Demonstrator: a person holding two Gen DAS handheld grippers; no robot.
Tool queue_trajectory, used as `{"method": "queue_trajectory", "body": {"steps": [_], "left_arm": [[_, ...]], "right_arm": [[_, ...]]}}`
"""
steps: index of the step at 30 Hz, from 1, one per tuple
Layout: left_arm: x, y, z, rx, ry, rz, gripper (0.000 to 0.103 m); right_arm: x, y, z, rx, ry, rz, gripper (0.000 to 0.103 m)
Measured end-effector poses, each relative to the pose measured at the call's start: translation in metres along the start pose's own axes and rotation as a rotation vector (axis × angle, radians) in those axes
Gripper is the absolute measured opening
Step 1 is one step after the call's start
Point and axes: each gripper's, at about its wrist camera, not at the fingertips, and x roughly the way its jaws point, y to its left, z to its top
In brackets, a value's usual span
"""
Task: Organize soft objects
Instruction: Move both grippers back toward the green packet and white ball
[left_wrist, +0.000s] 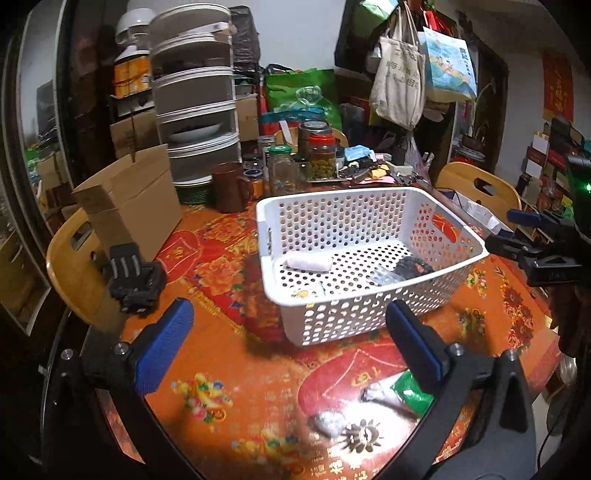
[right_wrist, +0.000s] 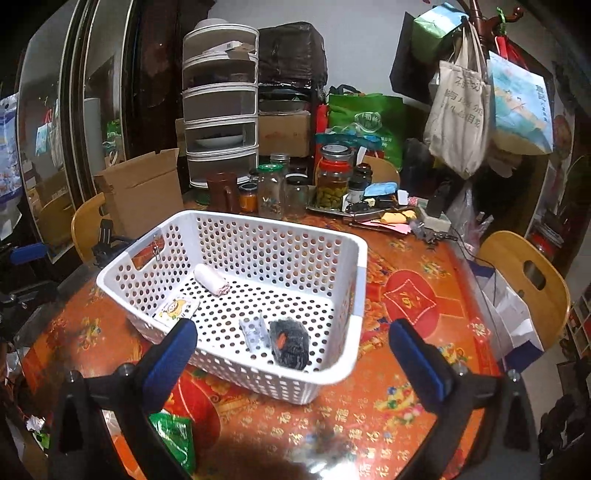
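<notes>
A white perforated basket (left_wrist: 458, 229) (right_wrist: 354, 258) stands on the red patterned table. Inside lie a white rolled cloth (left_wrist: 308, 261) (right_wrist: 211, 280), a dark fuzzy bundle (left_wrist: 413, 268) (right_wrist: 289, 343), a silvery packet (right_wrist: 254, 330) and a small printed packet (right_wrist: 175, 309). My left gripper (left_wrist: 291, 336) is open and empty before the basket's near corner. In front of it lie a green packet (left_wrist: 410, 391), a grey-white bundle (left_wrist: 330, 421) and a spiky pale item (left_wrist: 364, 435). My right gripper (right_wrist: 295, 350) is open and empty, at the basket's near rim. The green packet (right_wrist: 173, 435) lies low left there.
Jars (right_wrist: 332, 181), a brown mug (left_wrist: 231, 186), a stacked white organizer (right_wrist: 221, 110) and a cardboard box (left_wrist: 129, 206) crowd the table's far side. Wooden chairs (right_wrist: 528, 280) (left_wrist: 70, 258) stand at either side. Tote bags (right_wrist: 458, 118) hang at the back right. A black gadget (left_wrist: 135, 280) lies at the left table edge.
</notes>
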Motion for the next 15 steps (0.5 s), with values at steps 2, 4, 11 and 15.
{"method": "queue_trajectory", "body": {"steps": [2,4,11,15], "left_arm": [[-0.007,0.006,-0.010,-0.036,0.025,0.020,0.103],[-0.011,0.011,-0.020,-0.054,0.030,0.028,0.103],[-0.023,0.016,-0.077,-0.080,0.050,0.026,0.103],[-0.014,0.012,-0.109,-0.098,0.077,0.004,0.103]], "right_arm": [[-0.004,0.002,-0.005,-0.011,0.007,-0.019,0.103],[-0.008,0.002,-0.013,-0.006,0.029,-0.038,0.103],[-0.028,-0.002,-0.062,0.077,0.062,-0.022,0.103],[-0.034,-0.005,-0.096,0.142,0.052,0.056,0.103]]}}
